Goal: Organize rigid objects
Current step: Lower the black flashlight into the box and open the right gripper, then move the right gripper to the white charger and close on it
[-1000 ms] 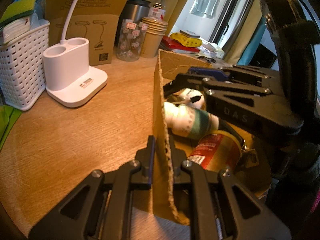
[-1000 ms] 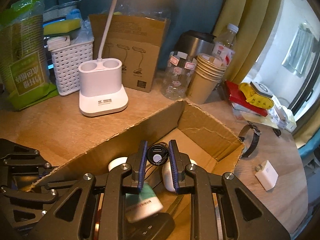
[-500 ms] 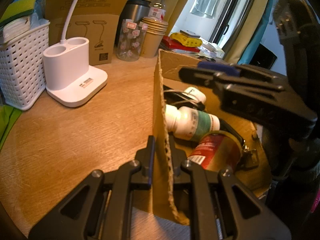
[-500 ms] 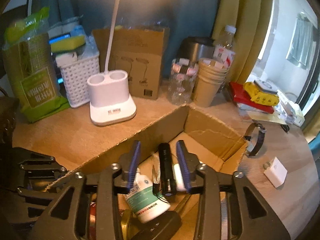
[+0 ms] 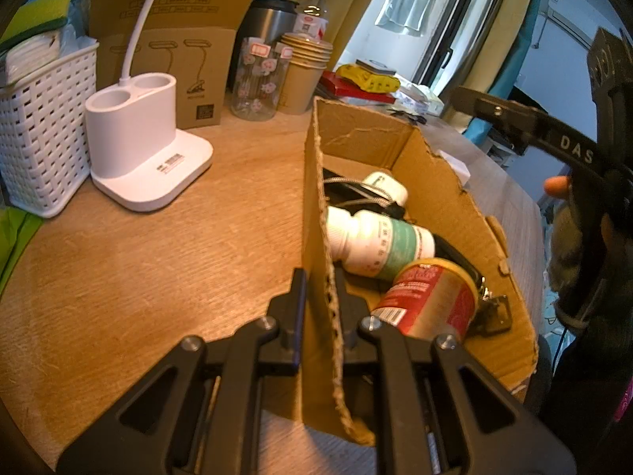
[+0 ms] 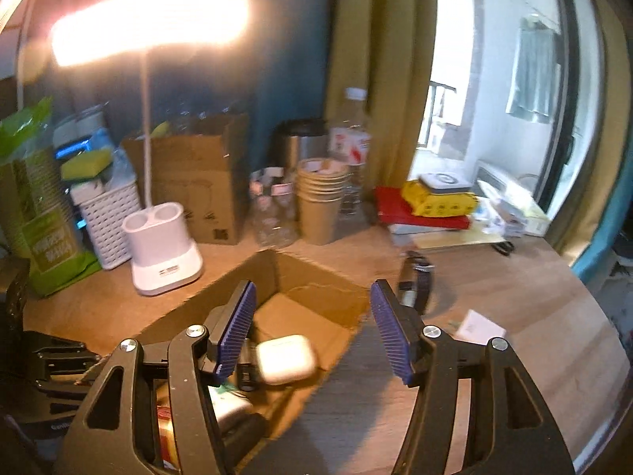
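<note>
My left gripper (image 5: 320, 281) is shut on the near wall of the open cardboard box (image 5: 316, 206), one finger outside and one inside. In the box lie a white bottle with a green label (image 5: 376, 241), a red can (image 5: 431, 301), a white earbud case (image 5: 385, 186) and a black flashlight (image 6: 247, 368) with its cord. In the right wrist view my right gripper (image 6: 312, 328) hovers above the box's far right corner (image 6: 316, 281). Its jaws are opening and nothing is between them. A black watch (image 6: 417, 289) and a white charger (image 6: 478, 326) lie on the table right of the box.
A white lamp base (image 5: 142, 158), a white basket (image 5: 39, 134), a brown carton (image 5: 170, 59), a glass jar (image 5: 259, 79) and stacked paper cups (image 5: 304, 75) line the back of the wooden table (image 5: 158, 257). Red and yellow packets (image 6: 431, 202) sit at the back right.
My right gripper opened and let the black flashlight drop into the box, then rose and drew back from it. The left gripper kept its hold on the box wall.
</note>
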### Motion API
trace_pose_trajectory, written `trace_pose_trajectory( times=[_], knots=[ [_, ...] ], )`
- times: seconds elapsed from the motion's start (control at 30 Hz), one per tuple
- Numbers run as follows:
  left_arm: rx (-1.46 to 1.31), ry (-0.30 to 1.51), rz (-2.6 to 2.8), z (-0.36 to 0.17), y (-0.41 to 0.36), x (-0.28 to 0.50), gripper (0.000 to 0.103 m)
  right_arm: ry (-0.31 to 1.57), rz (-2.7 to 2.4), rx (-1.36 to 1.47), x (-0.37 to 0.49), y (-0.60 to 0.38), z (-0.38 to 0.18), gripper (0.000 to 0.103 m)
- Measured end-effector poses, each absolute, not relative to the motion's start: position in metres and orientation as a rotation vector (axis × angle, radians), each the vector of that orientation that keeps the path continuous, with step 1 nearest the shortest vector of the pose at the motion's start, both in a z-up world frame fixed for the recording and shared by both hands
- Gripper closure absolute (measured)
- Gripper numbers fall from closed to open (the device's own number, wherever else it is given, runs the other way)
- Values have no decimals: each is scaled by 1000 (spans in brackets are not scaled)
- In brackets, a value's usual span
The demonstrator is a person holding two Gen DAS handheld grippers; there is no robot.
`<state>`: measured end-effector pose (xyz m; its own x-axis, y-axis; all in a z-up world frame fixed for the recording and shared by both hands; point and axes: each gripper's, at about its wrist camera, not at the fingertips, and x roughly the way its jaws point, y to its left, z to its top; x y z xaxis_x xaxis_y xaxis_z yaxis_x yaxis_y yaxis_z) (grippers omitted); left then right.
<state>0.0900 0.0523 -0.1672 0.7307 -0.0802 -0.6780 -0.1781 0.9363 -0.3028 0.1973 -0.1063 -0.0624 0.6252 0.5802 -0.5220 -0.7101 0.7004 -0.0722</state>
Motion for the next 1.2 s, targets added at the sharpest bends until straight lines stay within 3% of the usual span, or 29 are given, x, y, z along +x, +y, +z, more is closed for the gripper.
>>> trace_pose_trajectory(
  times=[1.07, 1.2],
  knots=[
    [-364, 754, 55, -167, 52, 90, 90, 533, 460, -281, 275, -194, -91, 34],
    [-364, 754, 55, -167, 52, 90, 89, 559, 436, -312, 289, -190, -102, 25]
  ],
)
